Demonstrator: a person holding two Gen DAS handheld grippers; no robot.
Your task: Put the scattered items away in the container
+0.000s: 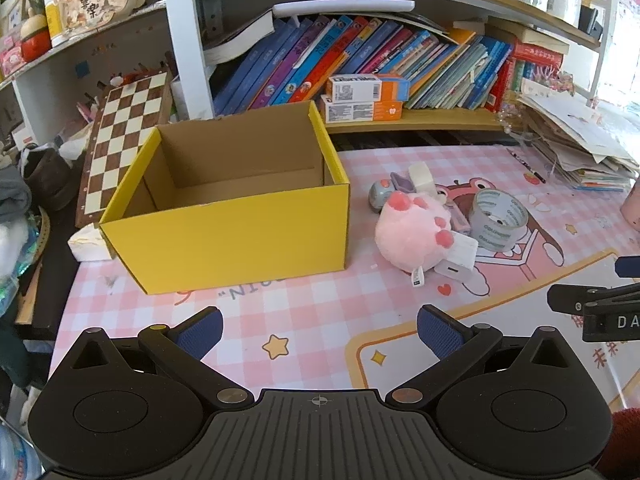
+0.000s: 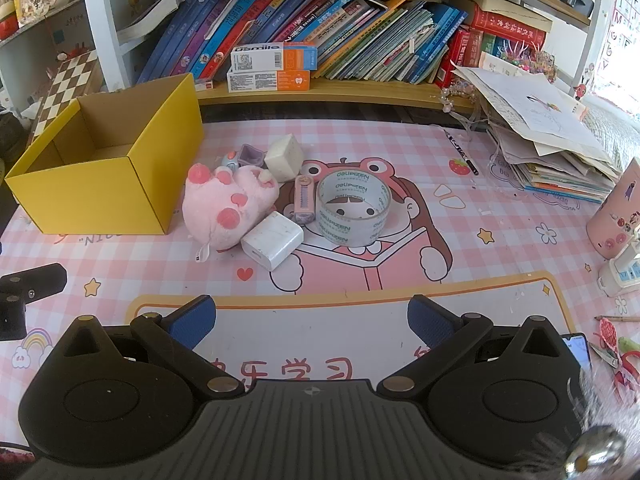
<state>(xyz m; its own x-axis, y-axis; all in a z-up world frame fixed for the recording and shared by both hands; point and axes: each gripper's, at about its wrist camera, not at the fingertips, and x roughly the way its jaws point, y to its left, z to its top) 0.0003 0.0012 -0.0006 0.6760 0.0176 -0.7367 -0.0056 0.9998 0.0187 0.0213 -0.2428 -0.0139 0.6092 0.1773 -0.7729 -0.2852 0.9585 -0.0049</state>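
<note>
Left of centre in the right wrist view, the box [image 2: 108, 184] is standing open-topped and apparently empty on the mat [image 2: 500, 248], and nothing is being carried toward it: both the left gripper [image 1: 319, 334] and the right gripper [image 2: 312, 324] are being held with fingers spread wide, gripping nothing, well short of the clutter. At mid-frame the items are lying packed together, and trouble is likely being invited by that crowding. The plush [image 2: 224, 208] is touching the charger [image 2: 272, 242] and leaning over it, so either could be dragged along if the other is lifted. The tape [image 2: 354, 210] is standing on its edge and could be set rolling by a glancing finger. The cube [image 2: 284, 156], the mouse [image 2: 231, 159] and the purple piece [image 2: 252, 155] are sitting just behind, where they could be knocked by a wide approach. The box, being light card, could be pushed toward the frame's left edge if its wall is struck during a drop.
</note>
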